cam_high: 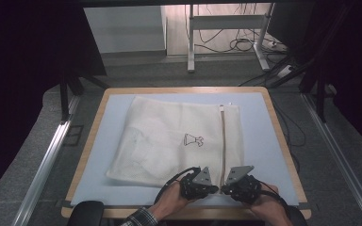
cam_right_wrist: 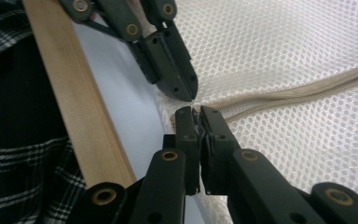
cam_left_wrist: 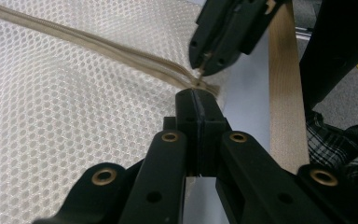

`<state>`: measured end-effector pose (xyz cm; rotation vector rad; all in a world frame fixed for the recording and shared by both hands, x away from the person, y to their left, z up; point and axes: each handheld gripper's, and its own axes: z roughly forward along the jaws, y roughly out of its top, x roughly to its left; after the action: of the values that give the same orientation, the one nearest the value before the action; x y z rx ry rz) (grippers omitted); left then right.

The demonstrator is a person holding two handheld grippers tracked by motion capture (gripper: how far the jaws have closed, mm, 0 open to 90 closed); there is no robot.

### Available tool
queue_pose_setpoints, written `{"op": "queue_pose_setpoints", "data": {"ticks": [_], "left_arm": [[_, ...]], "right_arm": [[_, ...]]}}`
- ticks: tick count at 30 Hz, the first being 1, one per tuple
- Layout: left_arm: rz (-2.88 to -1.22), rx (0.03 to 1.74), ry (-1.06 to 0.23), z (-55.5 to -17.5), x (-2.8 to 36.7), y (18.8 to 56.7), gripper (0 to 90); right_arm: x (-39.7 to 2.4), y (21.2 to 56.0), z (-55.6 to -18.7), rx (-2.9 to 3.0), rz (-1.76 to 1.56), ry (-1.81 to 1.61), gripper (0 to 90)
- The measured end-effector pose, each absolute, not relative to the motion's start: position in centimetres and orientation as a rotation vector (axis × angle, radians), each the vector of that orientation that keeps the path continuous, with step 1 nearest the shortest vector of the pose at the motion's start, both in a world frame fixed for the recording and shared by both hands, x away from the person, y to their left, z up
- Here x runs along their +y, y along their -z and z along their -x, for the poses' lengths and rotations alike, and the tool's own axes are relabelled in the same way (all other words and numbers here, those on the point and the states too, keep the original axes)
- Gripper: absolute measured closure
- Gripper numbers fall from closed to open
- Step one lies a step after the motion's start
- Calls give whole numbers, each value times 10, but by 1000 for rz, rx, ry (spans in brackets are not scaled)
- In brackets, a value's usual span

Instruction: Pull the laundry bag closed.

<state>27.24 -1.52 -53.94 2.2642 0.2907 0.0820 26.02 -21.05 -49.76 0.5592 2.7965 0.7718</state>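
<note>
A white mesh laundry bag [cam_high: 169, 136] lies flat on the table, with a beige zipper [cam_high: 223, 146] running along its right side and a small dress print in the middle. Both grippers meet at the zipper's near end. My left gripper [cam_left_wrist: 196, 95] is shut, its tips against the bag's edge beside the zipper [cam_left_wrist: 121, 49]; whether mesh is pinched is unclear. My right gripper [cam_right_wrist: 196, 112] is shut on the zipper's near end, a small pale piece showing between its tips. In the high view the left gripper [cam_high: 215, 189] and right gripper [cam_high: 224, 189] sit tip to tip.
The bag rests on a pale blue mat [cam_high: 99, 141] on a table with a wooden rim [cam_right_wrist: 74, 107]. The person's plaid sleeve [cam_high: 141, 219] is at the near edge. Metal rails [cam_high: 47, 160] flank the table, and a desk frame with cables [cam_high: 226, 42] stands beyond.
</note>
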Motion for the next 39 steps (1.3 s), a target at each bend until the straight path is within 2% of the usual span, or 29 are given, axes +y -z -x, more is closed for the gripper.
{"op": "queue_pose_setpoints", "data": {"ticks": [29,39], "left_arm": [[-2248,308,-22,-275,-12,540,900],[-2260,295,-36,-275,-11,540,900]], "right_arm": [[-213,492,-274,2652,-626,-756,865],[-213,493,-282,2627,-633,-741,865]]}}
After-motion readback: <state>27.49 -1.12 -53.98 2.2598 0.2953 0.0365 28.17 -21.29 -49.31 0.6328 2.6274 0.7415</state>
